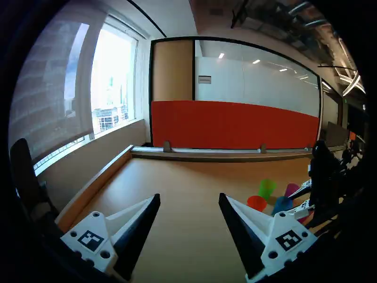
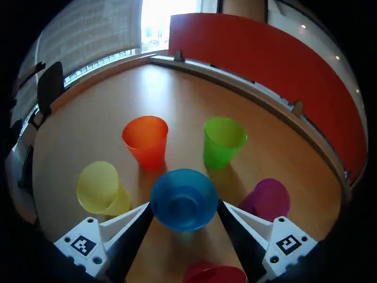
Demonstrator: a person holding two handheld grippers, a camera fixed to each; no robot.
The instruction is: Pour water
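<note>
A blue cup (image 2: 184,200) sits between the fingers of my right gripper (image 2: 184,208), and both fingertips press on its sides. Around it on the wooden table (image 2: 94,118) stand an orange cup (image 2: 146,139), a green cup (image 2: 222,141), a yellow cup (image 2: 99,188) and a purple cup (image 2: 268,198). The rim of a red cup (image 2: 214,274) shows just below. My left gripper (image 1: 188,203) hovers open over bare table, well to the left of the cups. From there I see the right gripper (image 1: 294,200) at the blue cup (image 1: 282,203).
A red partition (image 1: 231,125) with a metal rail closes the far edge of the table (image 1: 188,174). A window wall (image 1: 113,89) runs along the left side. A dark chair back (image 1: 23,174) stands at the near left corner.
</note>
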